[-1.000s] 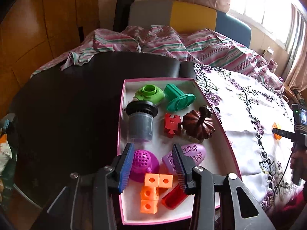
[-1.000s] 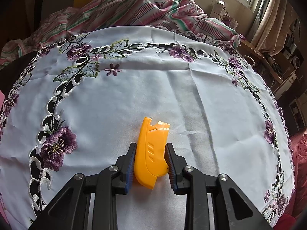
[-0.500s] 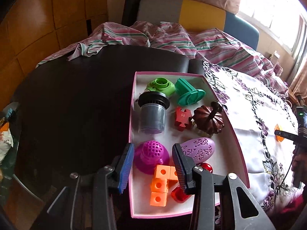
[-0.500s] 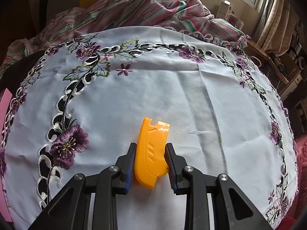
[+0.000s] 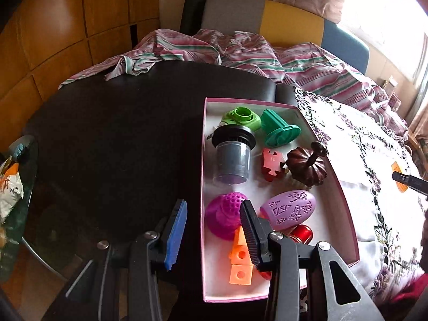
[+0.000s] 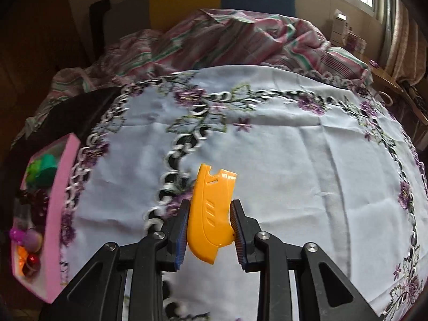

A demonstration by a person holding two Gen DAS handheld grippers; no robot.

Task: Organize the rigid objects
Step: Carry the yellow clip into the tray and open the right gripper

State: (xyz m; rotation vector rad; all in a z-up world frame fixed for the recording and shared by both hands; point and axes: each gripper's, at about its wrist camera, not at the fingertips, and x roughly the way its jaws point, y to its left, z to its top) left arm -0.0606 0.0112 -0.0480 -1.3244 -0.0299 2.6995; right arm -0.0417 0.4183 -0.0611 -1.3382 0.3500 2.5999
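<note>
The dark round table fills the left and centre of my left wrist view, and the white embroidered cloth fills most of my right wrist view. A striped pink bedsheet lies bunched along the upper edge of both. The pink-rimmed tray sits right of centre in the left view, its right rim touching the cloth; in the right view it shows only at the far left edge.

Inside the tray, from top of frame down: a light green ring piece and a teal stamp-shaped piece side by side, a dark grey cup just below the ring piece, a brown pumpkin to its right with a small red puzzle block between them, then a magenta dotted dome and a lilac carved egg, and lowest a run of orange cubes beside red baubles.

My left gripper hangs over the tray's lower left corner with its jaws apart and nothing between them. My right gripper is clamped on the orange plastic cutter, low centre of the right view, over the cloth and well apart from the tray
</note>
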